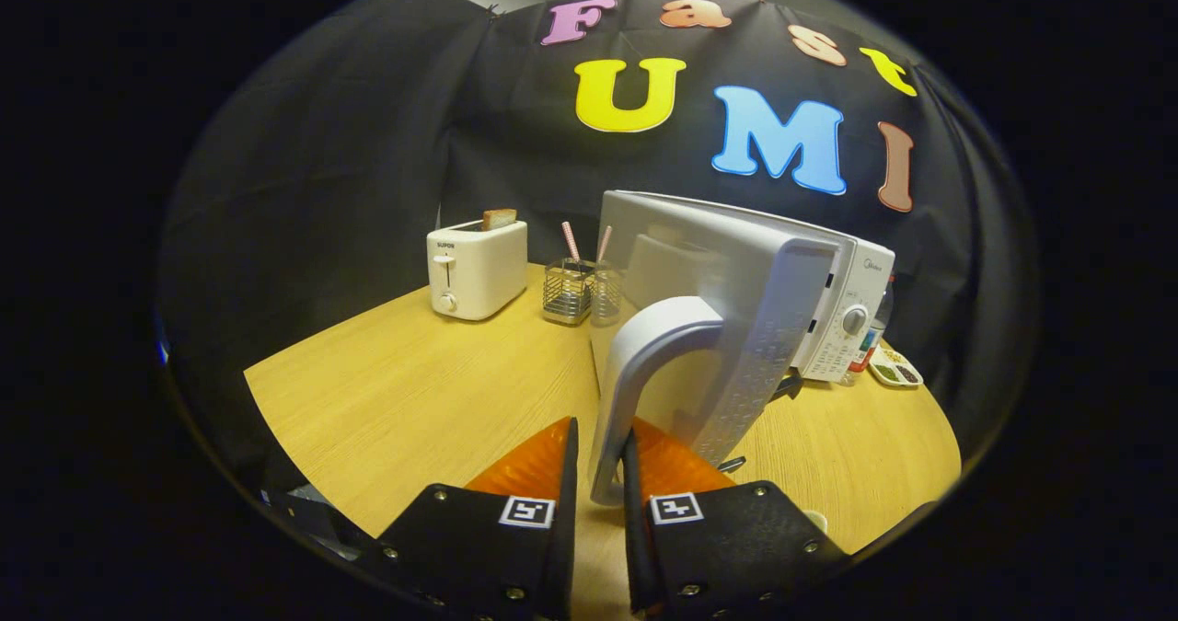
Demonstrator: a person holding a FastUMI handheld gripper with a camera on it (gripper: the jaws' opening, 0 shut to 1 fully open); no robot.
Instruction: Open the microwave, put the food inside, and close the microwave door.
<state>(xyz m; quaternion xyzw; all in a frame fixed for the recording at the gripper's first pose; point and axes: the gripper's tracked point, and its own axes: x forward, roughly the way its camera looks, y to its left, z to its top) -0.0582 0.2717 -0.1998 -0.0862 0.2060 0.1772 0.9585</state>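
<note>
Gripper view: the step in hand looks like opening the microwave (851, 313). Its door (736, 327) stands swung well out from the body, edge-on to the camera, and the door's handle (635, 382) curves down to end between the fingers. The gripper (600, 474) has its fingers drawn close together, one on each side of the handle's lower end and seemingly pressing on it, so I judge they are pinching the handle.

The microwave sits on the worktop (414, 400) just ahead of the fingers, its control panel at about two o'clock from them. A toaster (476, 270) with a slice of bread (499, 218) in its slot stands at eleven o'clock, well apart from the microwave. A wire holder (575, 292) with straws stands between toaster and microwave at twelve o'clock. A small dish (895, 373) lies beyond the microwave at two o'clock.

Which item is the food to go inside I cannot tell, and the cavity is hidden behind the door.

The next move probably calls for swinging the door the rest of the way along its arc, then letting go of the handle and fetching the food.
</note>
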